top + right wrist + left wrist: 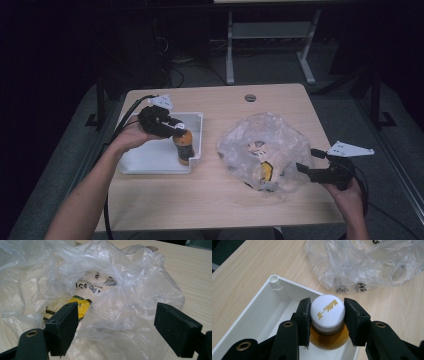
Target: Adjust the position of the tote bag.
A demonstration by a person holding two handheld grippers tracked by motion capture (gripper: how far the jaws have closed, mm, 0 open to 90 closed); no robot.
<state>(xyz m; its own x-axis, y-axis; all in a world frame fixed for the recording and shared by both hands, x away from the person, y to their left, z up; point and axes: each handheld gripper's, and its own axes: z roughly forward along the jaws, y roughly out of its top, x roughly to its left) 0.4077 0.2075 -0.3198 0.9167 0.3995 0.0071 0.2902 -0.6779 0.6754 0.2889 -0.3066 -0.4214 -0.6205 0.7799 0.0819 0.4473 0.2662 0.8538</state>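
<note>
- Dark room, light wood table (210,200); grey floor and a white desk frame (230,50) behind it, round grommet (250,97) near the table's far edge.
- White tray (150,160) sits on the left half of the table, open side up; the corner with a screw post shows in the left gripper view (273,279).
- Bottle (183,146) of amber drink stands upright at the tray's right wall, inside the near right corner.
- Left gripper (176,127) comes at the bottle from the left, held in the person's left hand (131,136). Jaws clamped on the white cap (327,311): both pads touch its sides in the left gripper view, gold print on top of the cap.
- Clear plastic bag (260,150) lies crumpled on the right half of the table, well apart from the tray. Something yellow and black (81,305) is inside it, plus a white piece with black print (93,285); can't tell what they are.
- Right gripper (302,170) sits at the bag's right edge, held low in the right hand (347,192), grey three-cornered plate (350,149) on top.
- Right jaws wide apart, bag film (117,315) bulging between them; pads aren't pressing on it.
</note>
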